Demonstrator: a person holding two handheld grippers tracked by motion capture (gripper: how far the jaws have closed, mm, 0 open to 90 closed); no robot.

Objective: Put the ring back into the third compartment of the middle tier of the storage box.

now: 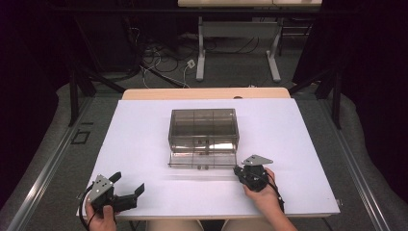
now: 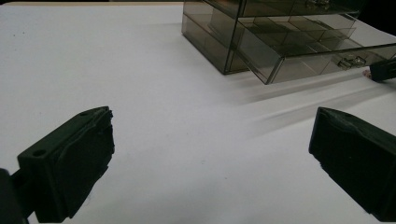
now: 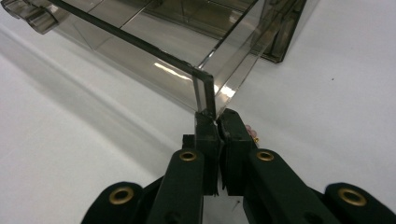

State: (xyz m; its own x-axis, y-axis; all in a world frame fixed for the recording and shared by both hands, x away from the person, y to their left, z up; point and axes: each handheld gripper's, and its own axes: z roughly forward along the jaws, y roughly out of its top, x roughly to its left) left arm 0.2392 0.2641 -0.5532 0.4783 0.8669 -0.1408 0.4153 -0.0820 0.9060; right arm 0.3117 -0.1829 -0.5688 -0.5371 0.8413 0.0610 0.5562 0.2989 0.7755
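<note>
My right gripper (image 3: 217, 126) pinches the drawer (image 1: 202, 160) corner at frame centre; light, brittle, slippery plastic. Left gripper (image 1: 129, 188) gapes wide.

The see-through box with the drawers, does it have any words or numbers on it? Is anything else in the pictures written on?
No text can be read anywhere.
The smoky clear drawer box: no words, label or number on it.
Its pulled-out bottom drawer: bare plastic, just small handles.
The white table: blank.
The left tongs and right tongs: plain black, no brand or number.
</note>
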